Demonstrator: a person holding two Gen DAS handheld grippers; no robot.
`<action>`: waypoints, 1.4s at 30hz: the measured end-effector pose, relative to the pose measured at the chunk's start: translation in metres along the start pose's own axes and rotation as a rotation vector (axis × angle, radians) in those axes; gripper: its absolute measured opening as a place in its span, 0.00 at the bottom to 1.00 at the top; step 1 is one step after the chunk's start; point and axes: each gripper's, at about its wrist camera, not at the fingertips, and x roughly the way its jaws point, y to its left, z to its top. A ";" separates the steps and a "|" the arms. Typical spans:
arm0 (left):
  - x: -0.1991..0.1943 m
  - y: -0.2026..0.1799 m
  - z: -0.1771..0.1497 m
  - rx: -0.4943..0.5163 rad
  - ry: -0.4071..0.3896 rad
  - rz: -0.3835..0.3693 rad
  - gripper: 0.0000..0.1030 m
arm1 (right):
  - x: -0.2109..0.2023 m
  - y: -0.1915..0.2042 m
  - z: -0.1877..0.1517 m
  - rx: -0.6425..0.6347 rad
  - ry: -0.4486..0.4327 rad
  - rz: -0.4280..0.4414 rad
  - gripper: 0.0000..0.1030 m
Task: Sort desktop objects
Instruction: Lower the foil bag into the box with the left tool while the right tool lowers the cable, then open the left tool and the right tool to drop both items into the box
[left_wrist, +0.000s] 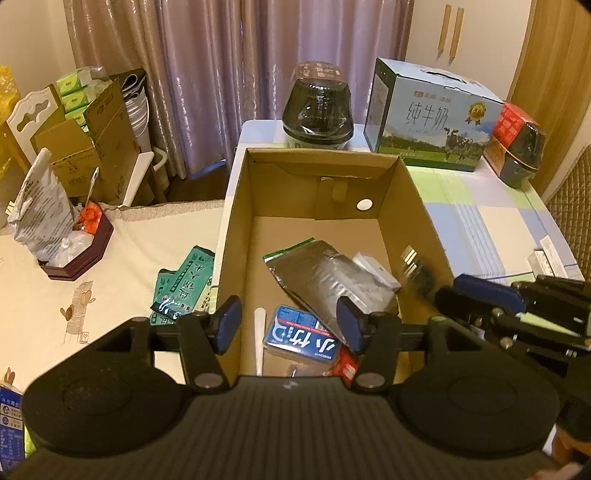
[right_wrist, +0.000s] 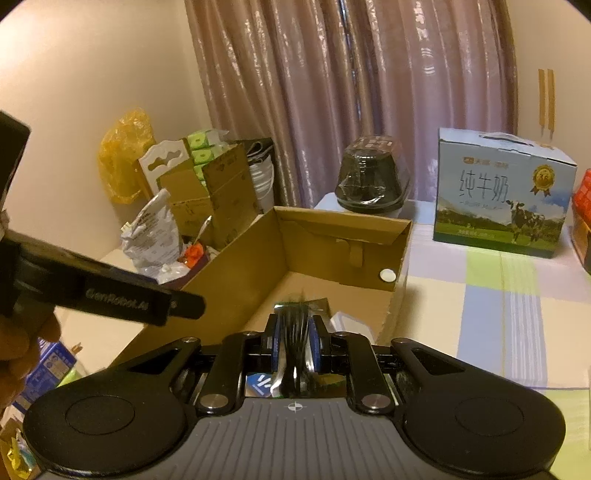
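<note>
An open cardboard box (left_wrist: 417, 206) stands on the table; it also shows in the right wrist view (right_wrist: 236, 273). Inside lie a silver foil pouch (left_wrist: 325, 277), a blue packet (left_wrist: 306, 338), a white box (left_wrist: 376, 269) and a pale stick (left_wrist: 259, 332). My left gripper (left_wrist: 288, 325) is open and empty, over the box's near end. My right gripper (right_wrist: 294, 345) is shut on a black binder clip (right_wrist: 294, 354), held above the box's right wall; the clip shows blurred in the left wrist view (left_wrist: 419, 269).
Green packets (left_wrist: 184, 288) lie on the cloth left of the box. A dark red tray (left_wrist: 79, 251) with bags sits further left. A milk carton case (left_wrist: 432, 118) and a black-lidded container (left_wrist: 317, 107) stand behind. Cardboard boxes (left_wrist: 96, 147) are stacked off the table.
</note>
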 end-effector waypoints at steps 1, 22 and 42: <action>0.000 0.001 -0.001 -0.002 0.002 0.004 0.50 | 0.000 -0.001 0.000 0.008 -0.003 0.003 0.25; -0.027 -0.035 -0.018 0.026 -0.011 0.002 0.59 | -0.059 -0.037 -0.008 0.055 -0.035 -0.032 0.50; -0.062 -0.147 -0.024 0.154 -0.084 -0.122 0.90 | -0.145 -0.139 -0.062 0.133 -0.027 -0.187 0.91</action>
